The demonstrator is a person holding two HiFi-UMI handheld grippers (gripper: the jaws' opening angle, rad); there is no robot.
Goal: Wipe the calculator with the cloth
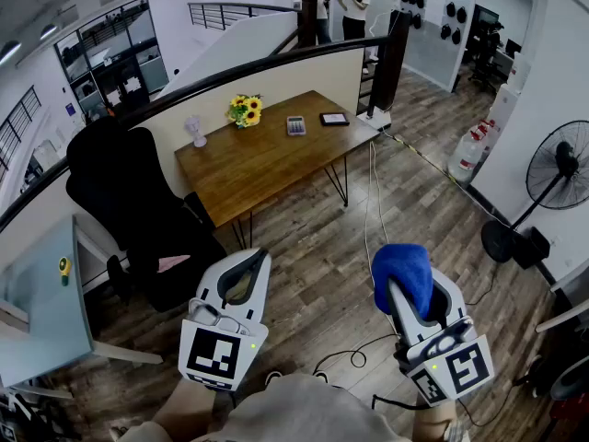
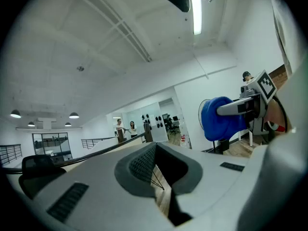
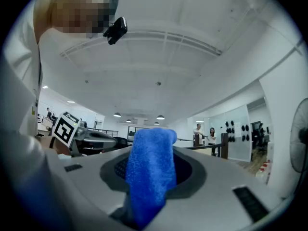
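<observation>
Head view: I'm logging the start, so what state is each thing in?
Left claw, shut, empty.
Right claw, shut on cloth.
Cloth, bunched, sticking up from the claw.
Calculator, flat on table, untouched.
Fan, upright; whether running, unclear.

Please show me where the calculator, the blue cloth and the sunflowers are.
calculator (image 1: 295,125), head view, centre of its top face
blue cloth (image 1: 402,274), head view, rounded upper end
sunflowers (image 1: 246,109), head view, yellow blooms
</observation>
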